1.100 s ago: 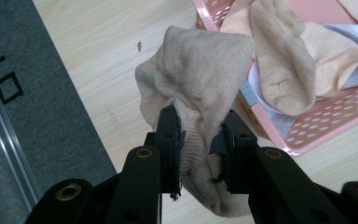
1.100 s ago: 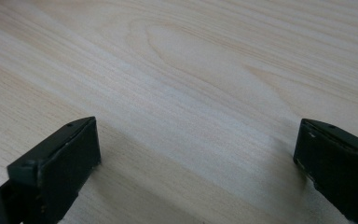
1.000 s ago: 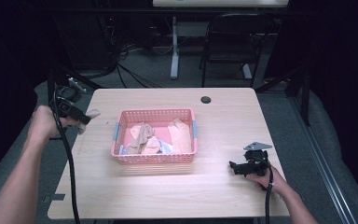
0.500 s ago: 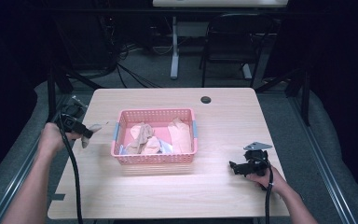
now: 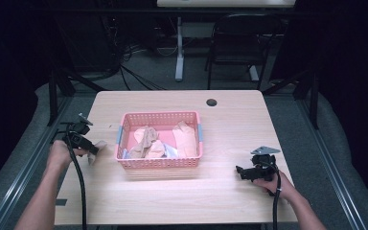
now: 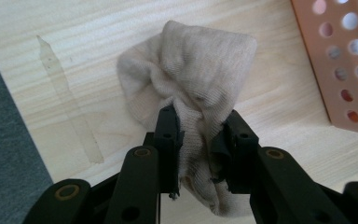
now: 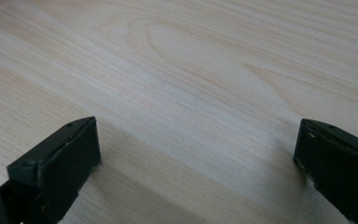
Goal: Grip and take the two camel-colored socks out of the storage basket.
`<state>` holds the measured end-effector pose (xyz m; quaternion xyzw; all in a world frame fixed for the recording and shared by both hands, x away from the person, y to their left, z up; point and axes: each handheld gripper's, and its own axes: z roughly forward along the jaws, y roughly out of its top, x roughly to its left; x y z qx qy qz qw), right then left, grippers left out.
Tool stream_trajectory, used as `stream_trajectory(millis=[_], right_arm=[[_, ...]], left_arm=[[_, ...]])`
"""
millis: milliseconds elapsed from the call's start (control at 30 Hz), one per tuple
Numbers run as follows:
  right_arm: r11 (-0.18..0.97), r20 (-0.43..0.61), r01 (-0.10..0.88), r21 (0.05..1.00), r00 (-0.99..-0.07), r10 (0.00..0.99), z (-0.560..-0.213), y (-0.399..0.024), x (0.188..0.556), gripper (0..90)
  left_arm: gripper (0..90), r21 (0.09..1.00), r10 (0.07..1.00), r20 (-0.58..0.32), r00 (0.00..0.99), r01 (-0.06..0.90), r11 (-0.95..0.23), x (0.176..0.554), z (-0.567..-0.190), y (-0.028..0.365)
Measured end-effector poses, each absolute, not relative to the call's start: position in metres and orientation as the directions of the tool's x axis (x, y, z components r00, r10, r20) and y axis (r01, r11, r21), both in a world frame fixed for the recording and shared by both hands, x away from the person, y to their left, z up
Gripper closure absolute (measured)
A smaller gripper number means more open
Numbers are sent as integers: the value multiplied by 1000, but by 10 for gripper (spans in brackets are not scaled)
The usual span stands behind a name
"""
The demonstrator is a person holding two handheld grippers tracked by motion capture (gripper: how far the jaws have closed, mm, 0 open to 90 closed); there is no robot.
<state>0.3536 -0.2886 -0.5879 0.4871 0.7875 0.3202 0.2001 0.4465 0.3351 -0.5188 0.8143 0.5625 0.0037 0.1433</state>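
One beige sock (image 6: 191, 88), pinched in the left gripper (image 5: 92, 147) jaws, has come down from the air to the worktop (image 5: 230, 196) beside the pink basket (image 5: 159, 163), ready for release; right gripper (image 5: 242, 171) jaws wide, empty.

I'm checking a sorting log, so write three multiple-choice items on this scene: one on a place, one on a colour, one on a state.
1. Where is the beige knitted sock that the left gripper holds?
A. Inside the basket
B. Over the light wooden table, left of the basket
C. Beside the right gripper

2. What colour is the perforated plastic basket?
A. Pink
B. Blue
C. Green

3. How do the jaws of the right gripper stand?
A. Shut on a sock
B. Shut on nothing
C. Open, with nothing between them

Answers: 1 B, the high view shows the sock left of the basket's wall; 2 A, its walls are pink; 3 C, bare wood shows between the spread jaws.
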Motion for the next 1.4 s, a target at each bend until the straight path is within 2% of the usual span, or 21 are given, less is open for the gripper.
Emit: stream_trajectory(millis=[133,233,267,300,367,567,700,967,1400], right_arm=[[322,-2,640,698,-447,895,-588,-289,354,0],[318,-1,638,701,-445,895,-588,-288,353,0],[318,-2,637,702,-445,895,-588,-288,353,0],[317,1,638,702,-446,895,-588,-289,353,0],[320,-3,639,700,-446,895,-588,-289,353,0],[323,-3,640,697,-447,894,-588,-289,354,0],[319,-3,640,699,-443,896,-588,-288,353,0],[318,-1,635,704,-447,895,-588,-288,353,0],[314,3,637,704,-445,895,-588,-288,353,0]], left_arm=[[670,221,914,-169,370,918,-330,446,-525,335],[561,222,910,-178,375,916,-334,445,-525,335],[485,231,912,-175,372,916,-329,444,-523,336],[345,251,911,-185,368,914,-318,442,-516,337],[219,267,912,-177,371,910,-318,440,-508,338],[45,298,911,-150,384,896,-329,435,-480,338],[1,312,909,-129,397,886,-343,434,-457,335],[1,348,894,-85,441,853,-388,435,-421,321],[1,366,852,-49,521,803,-471,447,-402,282]])
